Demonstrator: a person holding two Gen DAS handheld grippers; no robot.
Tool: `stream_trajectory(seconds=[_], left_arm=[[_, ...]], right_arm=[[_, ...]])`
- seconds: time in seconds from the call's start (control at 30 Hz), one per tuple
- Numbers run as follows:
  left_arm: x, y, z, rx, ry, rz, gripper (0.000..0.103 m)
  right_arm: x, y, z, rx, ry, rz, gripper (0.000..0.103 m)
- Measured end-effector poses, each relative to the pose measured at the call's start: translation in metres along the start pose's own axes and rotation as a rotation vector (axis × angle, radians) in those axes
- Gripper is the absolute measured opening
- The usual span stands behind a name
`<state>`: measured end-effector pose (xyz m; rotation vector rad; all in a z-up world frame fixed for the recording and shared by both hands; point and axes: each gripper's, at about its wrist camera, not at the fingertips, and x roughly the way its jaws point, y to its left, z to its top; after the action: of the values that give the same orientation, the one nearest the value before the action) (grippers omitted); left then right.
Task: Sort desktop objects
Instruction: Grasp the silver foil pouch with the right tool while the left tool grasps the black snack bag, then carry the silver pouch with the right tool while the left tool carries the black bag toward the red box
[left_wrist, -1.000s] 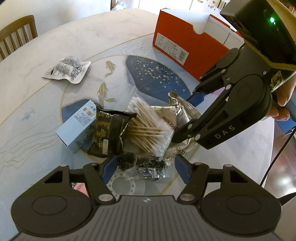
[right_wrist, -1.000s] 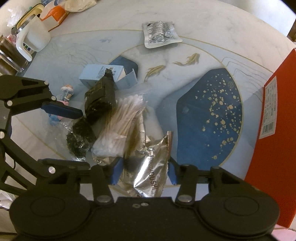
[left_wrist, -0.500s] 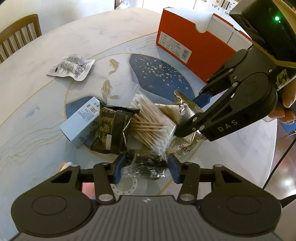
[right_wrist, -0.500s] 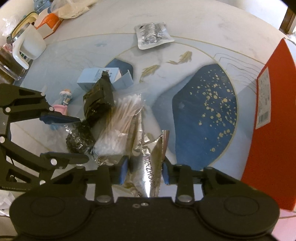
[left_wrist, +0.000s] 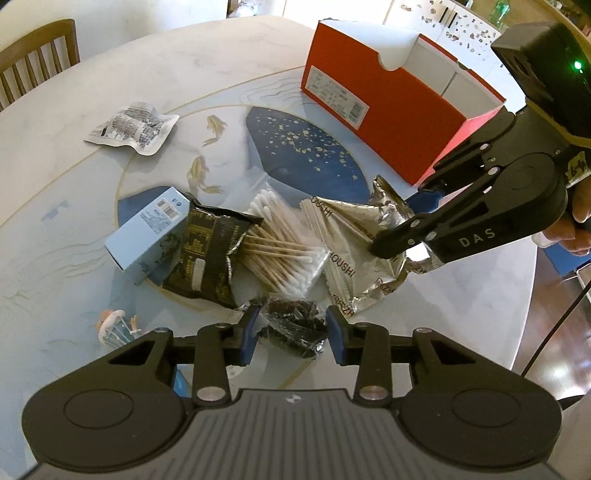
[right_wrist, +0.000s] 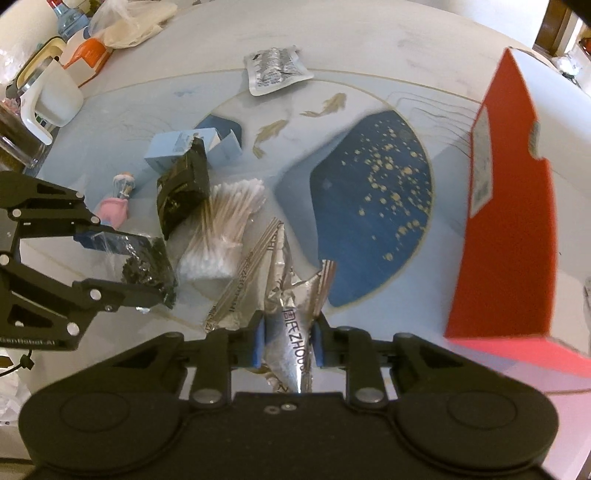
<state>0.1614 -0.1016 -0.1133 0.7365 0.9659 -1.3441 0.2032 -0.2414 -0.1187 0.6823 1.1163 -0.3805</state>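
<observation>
Both grippers have closed in: the left gripper now clamps the clear bag of dark bits, the right gripper pinches the silver foil packet, both angled down over the table.

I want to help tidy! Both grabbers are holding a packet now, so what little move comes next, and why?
Probably lift the right gripper up a little: it pinches the silver foil pouch, whose far end lies against the cotton swabs, and the open red box waits nearby.
</observation>
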Motion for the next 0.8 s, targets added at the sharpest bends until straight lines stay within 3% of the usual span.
stream_trajectory(seconds=[0.8], left_arm=[[-0.021,-0.026,-0.001,0.016,0.023,-0.059,0.037]], right_arm=[[-0.054,-0.005,-0.04,0.06,-0.037,0.04,0.021]])
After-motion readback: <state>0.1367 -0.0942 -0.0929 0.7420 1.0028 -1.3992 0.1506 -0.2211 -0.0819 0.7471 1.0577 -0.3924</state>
